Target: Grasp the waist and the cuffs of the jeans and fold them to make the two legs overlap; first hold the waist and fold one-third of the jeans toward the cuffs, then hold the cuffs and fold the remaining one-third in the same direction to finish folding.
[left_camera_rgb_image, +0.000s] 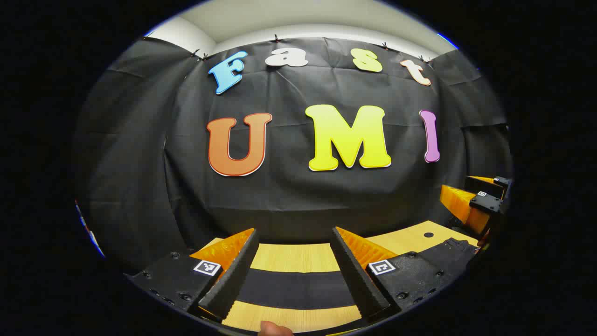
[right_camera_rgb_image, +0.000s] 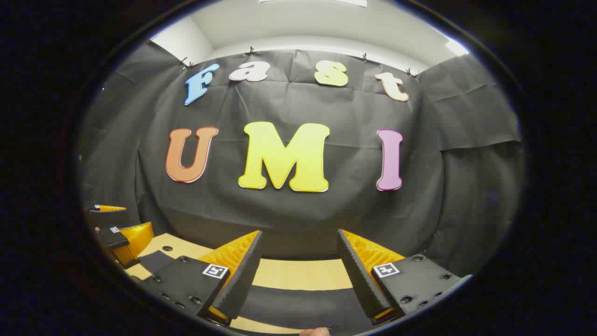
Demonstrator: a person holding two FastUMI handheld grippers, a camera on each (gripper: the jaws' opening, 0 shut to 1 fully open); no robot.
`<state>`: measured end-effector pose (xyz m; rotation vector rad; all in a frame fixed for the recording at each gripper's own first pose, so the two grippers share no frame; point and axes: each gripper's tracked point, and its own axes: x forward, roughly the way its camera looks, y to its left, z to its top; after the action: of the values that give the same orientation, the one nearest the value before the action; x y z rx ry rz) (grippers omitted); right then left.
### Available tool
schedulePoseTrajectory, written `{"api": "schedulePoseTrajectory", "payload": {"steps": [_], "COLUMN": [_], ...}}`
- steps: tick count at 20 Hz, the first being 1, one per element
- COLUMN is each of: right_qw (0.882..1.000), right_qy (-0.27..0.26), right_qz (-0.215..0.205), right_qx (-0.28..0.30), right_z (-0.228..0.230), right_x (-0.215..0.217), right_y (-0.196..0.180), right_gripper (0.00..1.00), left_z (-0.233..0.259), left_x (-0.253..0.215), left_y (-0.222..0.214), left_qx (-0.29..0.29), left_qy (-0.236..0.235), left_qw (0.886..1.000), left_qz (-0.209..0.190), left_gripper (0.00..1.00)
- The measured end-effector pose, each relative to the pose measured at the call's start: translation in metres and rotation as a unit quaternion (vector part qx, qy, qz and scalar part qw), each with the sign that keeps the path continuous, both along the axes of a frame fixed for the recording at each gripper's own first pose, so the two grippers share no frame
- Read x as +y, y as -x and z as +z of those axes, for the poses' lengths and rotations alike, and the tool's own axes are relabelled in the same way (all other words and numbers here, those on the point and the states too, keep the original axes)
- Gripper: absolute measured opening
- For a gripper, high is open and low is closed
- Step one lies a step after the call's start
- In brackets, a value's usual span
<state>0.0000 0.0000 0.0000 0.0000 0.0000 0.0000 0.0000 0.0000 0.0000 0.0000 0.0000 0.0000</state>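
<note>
Grippers are seen held level above the table, both facing the booth's back wall. In the left gripper view, the left gripper is spread wide with nothing between its fingers; in the right gripper view, the right gripper is likewise spread wide and empty. The other gripper is also glimpsed at the edge of each view.

Jeans are seen as a dark band of cloth lying flat across the wooden table, just below and ahead of the fingers; more of the same cloth is noted under the right gripper. Waist and cuffs cannot be told apart from here.

Step judged: start of the task, no fold begun, no cloth gripped. Next move is judged to call for lowering both grippers to the cloth edge and closing each on waist and cuff.

Writing: small square black-and-white markers are fixed on the finger mounts; nothing readable is found on them.
</note>
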Motion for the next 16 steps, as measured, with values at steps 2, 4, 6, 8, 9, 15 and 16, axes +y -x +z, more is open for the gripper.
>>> {"api": "schedulePoseTrajectory", "payload": {"steps": [2,4,6,8,9,15,16], "right_qw": [1.0,1.0,1.0,1.0,1.0,1.0,1.0], "right_qy": [-0.004,-0.007,-0.007,-0.005,-0.002,0.003,0.005], "right_qz": [-0.004,-0.004,-0.001,0.003,0.006,0.02,0.021], "right_qx": [0.009,0.014,0.018,0.018,0.017,0.007,0.004], "right_z": [-0.006,-0.009,-0.012,-0.013,-0.013,-0.005,-0.004], "right_x": [-0.002,-0.003,-0.004,-0.004,-0.003,-0.002,-0.003], "right_y": [-0.002,-0.003,-0.001,0.002,0.006,0.007,0.008], "right_gripper": [0.94,0.94,0.94,0.97,0.94,0.96,0.94], "left_z": [-0.003,-0.003,-0.005,0.002,0.003,-0.001,-0.001], "left_x": [0.0,-0.001,-0.001,0.0,0.001,0.001,0.003], "left_y": [0.0,-0.001,0.0,0.004,0.004,0.009,0.01], "left_qx": [0.004,0.003,0.002,-0.01,-0.011,0.0,-0.001], "left_qy": [0.0,-0.002,-0.008,-0.011,-0.011,-0.018,-0.02], "left_qw": [1.0,1.0,1.0,1.0,1.0,1.0,1.0], "left_qz": [0.0,0.0,0.003,0.007,0.008,0.021,0.023], "left_gripper": [0.99,0.99,0.99,1.0,0.99,0.99,0.99]}}
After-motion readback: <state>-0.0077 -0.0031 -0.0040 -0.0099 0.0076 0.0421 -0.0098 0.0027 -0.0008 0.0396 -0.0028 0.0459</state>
